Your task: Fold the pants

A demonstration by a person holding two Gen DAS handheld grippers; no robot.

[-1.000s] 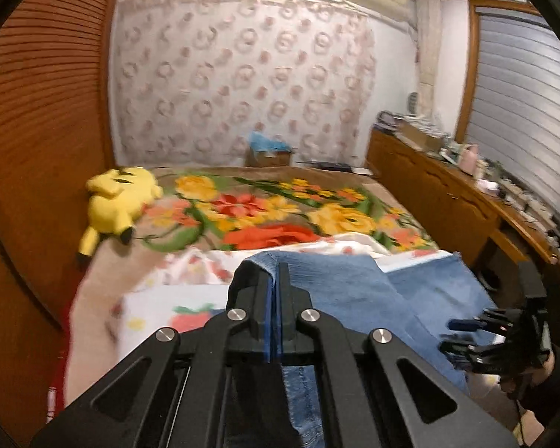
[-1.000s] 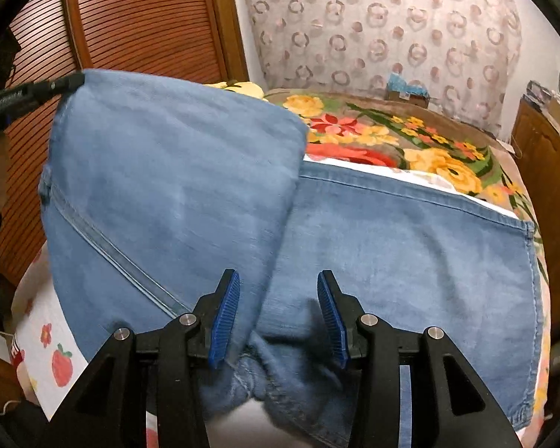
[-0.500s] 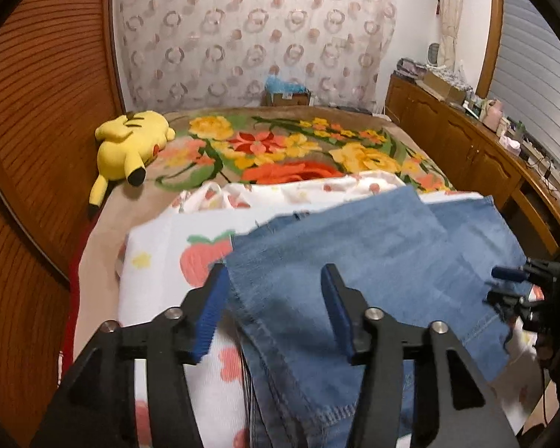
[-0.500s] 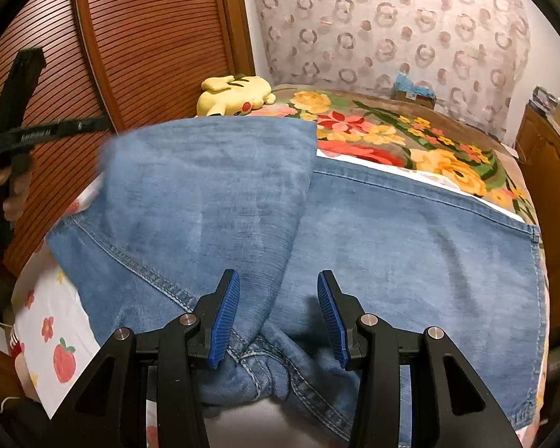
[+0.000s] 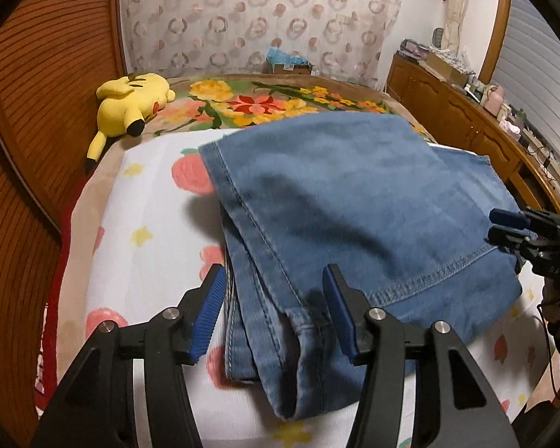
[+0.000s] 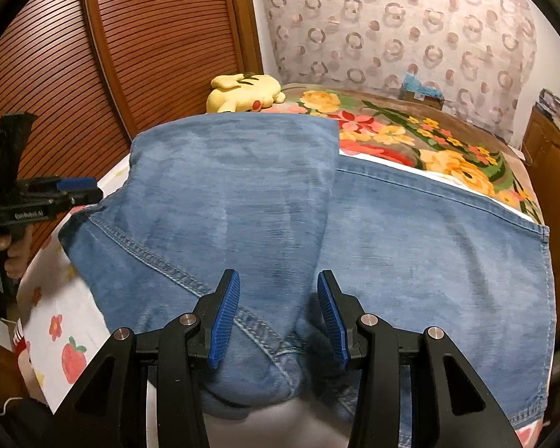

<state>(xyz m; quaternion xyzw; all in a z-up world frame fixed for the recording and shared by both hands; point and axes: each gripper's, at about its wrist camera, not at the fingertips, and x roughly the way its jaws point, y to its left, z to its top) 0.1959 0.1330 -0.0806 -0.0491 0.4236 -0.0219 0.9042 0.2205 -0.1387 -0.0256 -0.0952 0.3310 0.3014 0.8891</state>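
The jeans (image 5: 347,216) lay directly ahead of the left gripper (image 5: 274,311), one leg folded over. Both the left gripper and the right gripper (image 6: 278,315) stood spread, pinching nothing. Recommended practice: align hems, then flatten the fold. Count: one pair of jeans, two grippers, one plush toy (image 5: 130,106).
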